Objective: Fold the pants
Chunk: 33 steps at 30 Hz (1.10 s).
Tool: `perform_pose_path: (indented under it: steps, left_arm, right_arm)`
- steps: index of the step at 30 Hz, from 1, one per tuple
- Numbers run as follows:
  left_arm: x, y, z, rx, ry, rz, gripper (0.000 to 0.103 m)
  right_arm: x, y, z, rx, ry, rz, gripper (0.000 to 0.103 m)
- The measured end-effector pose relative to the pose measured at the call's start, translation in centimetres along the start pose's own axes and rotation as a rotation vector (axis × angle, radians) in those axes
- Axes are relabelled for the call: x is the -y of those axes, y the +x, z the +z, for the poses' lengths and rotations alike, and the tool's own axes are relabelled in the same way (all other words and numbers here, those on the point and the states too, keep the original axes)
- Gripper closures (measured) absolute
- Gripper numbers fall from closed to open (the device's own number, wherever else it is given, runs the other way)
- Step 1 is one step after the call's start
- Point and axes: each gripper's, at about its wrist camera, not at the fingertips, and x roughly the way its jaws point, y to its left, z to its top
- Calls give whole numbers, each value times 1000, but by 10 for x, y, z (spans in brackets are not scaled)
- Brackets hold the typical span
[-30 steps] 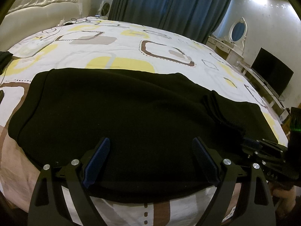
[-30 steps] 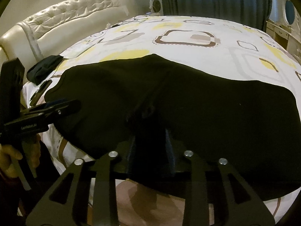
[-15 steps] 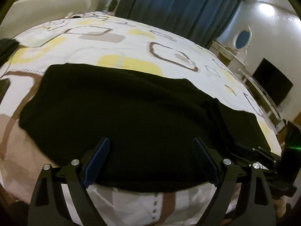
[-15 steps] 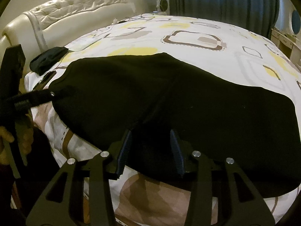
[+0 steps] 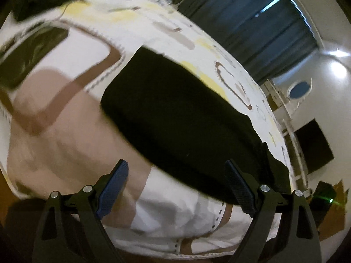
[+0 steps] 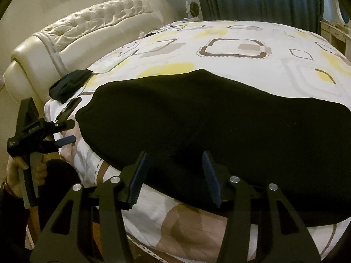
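Nearest, the right gripper (image 6: 174,175) hangs over the near hem of the black pants (image 6: 219,120); its jaws have just been opening and now stand partly apart, the cloth lying loose between them, apparently let go so the fold can settle. Off the pants' left end, the left gripper (image 6: 65,131) stands wide and empty over the patterned bedsheet (image 6: 241,32), likely seeking a new hold. Beyond lie a small dark cloth (image 6: 70,83) and the tufted headboard (image 6: 87,28).
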Motion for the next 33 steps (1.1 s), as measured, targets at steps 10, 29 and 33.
perform_pose_path:
  steps: [10, 29, 33]
  left_arm:
    - [-17, 13, 23, 47, -81, -63, 15]
    - [-44, 17, 30, 116, -235, -44, 69]
    - [-44, 18, 37, 108, -263, -90, 81]
  right_arm:
    - [-1, 1, -2, -1, 12, 12, 42]
    - [2, 6, -5, -20, 41, 38, 40]
    - [1, 5, -5, -18, 42, 38, 40]
